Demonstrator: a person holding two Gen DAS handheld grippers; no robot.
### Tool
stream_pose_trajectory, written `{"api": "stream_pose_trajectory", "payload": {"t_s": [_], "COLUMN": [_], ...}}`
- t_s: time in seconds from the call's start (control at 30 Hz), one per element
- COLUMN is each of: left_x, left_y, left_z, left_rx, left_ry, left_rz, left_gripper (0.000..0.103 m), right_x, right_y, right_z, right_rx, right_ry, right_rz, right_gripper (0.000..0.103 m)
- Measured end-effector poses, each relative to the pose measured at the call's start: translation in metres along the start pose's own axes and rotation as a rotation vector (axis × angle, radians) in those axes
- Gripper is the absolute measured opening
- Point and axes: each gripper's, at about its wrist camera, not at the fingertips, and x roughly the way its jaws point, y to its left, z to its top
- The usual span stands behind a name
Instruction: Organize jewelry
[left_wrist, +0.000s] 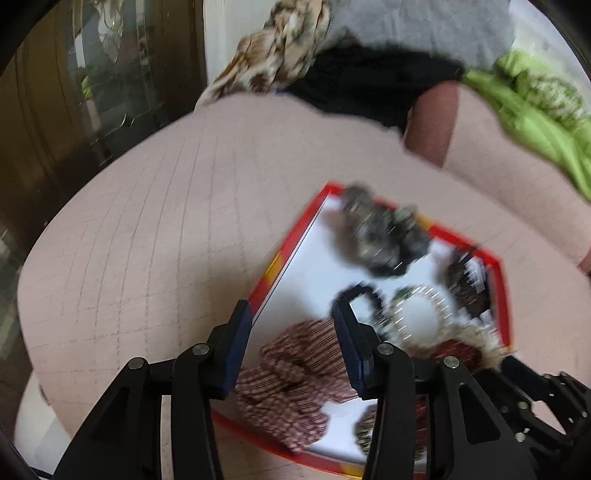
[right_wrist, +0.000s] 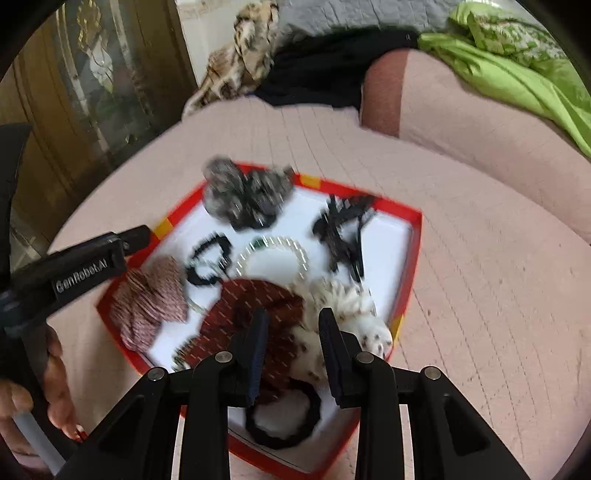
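A red-rimmed white box lies on a pink quilted bed. It holds a pink striped scrunchie, a dark red scrunchie, a white spotted scrunchie, a grey fluffy scrunchie, a clear bead bracelet, black hair ties and a black clip. My left gripper is open above the pink striped scrunchie. My right gripper is open above the red and white scrunchies, holding nothing.
The pink bed cover surrounds the box. Green fabric, a black cloth and a patterned scarf lie at the far edge. A wooden cabinet stands at the left. The left gripper body reaches in from the left.
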Motion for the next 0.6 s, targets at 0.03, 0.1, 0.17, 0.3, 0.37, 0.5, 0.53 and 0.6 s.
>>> {"api": "stream_pose_trajectory", "payload": {"t_s": [0.03, 0.1, 0.17, 0.3, 0.37, 0.5, 0.53, 0.6], "left_x": [0.006, 0.021, 0.027, 0.012, 0.003, 0.002, 0.003, 0.005], "left_y": [0.000, 0.000, 0.004, 0.015, 0.020, 0.027, 0.029, 0.032], "left_z": [-0.001, -0.006, -0.007, -0.003, 0.000, 0.002, 0.002, 0.003], "left_rx": [0.007, 0.025, 0.009, -0.063, -0.088, -0.110, -0.114, -0.125], "left_ry": [0.025, 0.095, 0.130, 0.082, 0.042, 0.029, 0.033, 0.040], "left_rz": [0.016, 0.046, 0.024, -0.056, -0.075, -0.066, -0.061, -0.059], "left_gripper": [0.045, 0.045, 0.045, 0.045, 0.045, 0.045, 0.045, 0.045], "right_x": [0.004, 0.006, 0.001, -0.012, -0.006, 0.028, 0.035, 0.039], "right_y": [-0.002, -0.006, -0.009, -0.011, -0.006, 0.014, 0.021, 0.031], "right_z": [-0.001, -0.003, 0.002, 0.008, 0.007, 0.005, 0.003, 0.001], "right_rx": [0.008, 0.028, 0.038, 0.015, -0.003, -0.027, -0.033, -0.051], "right_ry": [0.015, 0.026, 0.002, -0.041, -0.018, 0.084, 0.102, 0.114], "right_rz": [-0.001, 0.010, 0.016, -0.004, -0.002, 0.049, 0.071, 0.124], "right_gripper": [0.031, 0.031, 0.031, 0.031, 0.031, 0.031, 0.031, 0.031]}}
